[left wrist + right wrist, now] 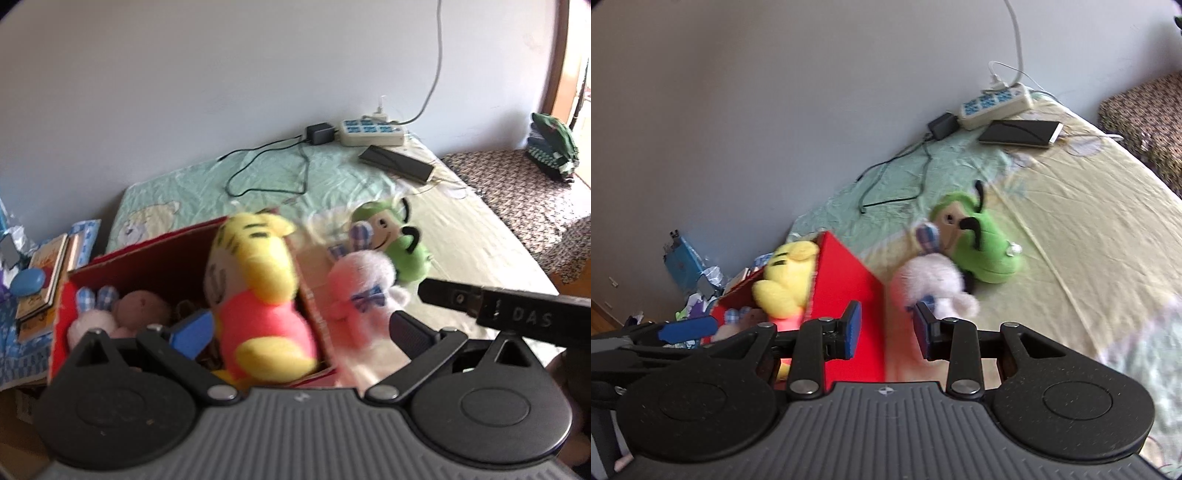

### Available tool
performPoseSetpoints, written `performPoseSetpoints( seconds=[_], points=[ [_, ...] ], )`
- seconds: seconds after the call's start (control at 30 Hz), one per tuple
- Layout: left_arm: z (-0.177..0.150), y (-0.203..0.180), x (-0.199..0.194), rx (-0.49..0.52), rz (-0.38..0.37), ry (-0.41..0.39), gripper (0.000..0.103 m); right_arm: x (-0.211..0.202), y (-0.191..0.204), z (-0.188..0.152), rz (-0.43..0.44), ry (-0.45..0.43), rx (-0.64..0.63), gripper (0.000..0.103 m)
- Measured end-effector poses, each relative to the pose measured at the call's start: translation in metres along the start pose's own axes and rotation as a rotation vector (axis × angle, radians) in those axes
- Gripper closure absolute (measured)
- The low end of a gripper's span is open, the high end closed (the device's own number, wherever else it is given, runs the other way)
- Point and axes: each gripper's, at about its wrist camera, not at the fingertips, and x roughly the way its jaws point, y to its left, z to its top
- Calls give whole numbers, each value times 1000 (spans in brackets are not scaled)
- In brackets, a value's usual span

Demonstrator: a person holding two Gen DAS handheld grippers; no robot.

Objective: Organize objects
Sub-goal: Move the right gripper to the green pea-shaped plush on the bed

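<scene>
The plush toys are what we are sorting: a red box (155, 258) sits on the bed (1089, 221) and already holds the yellow tiger (258, 288), which leans upright against the box's right wall, plus a small pink bunny (92, 317) and a brown toy (142, 306) lower down. We judge the box serves as the collecting bin, so the toys outside it are what remain. Just beside that wall, on the sheet, lies the white-pink bunny (931, 280), touching the green plush (982, 243) behind it. Our right hand-held gripper (886, 328) is spread, nothing between its pads, its right finger close to the bunny; we read this as lining up for a grab. Our left hand-held gripper (299, 328) is spread wide over the box with the tiger between its fingers but unpinched, likely steadying or clearing away.
</scene>
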Motion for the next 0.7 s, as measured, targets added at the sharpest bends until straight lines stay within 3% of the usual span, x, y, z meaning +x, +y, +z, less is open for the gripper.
performPoseSetpoints(
  seconds=[0.37, 0.7],
  points=[
    [14, -52, 19, 33, -70, -1, 3, 5, -61, 19, -24, 46, 54, 68],
    [5, -97, 73, 33, -143, 57, 3, 39, -96, 43, 1, 128, -5, 65]
  ],
)
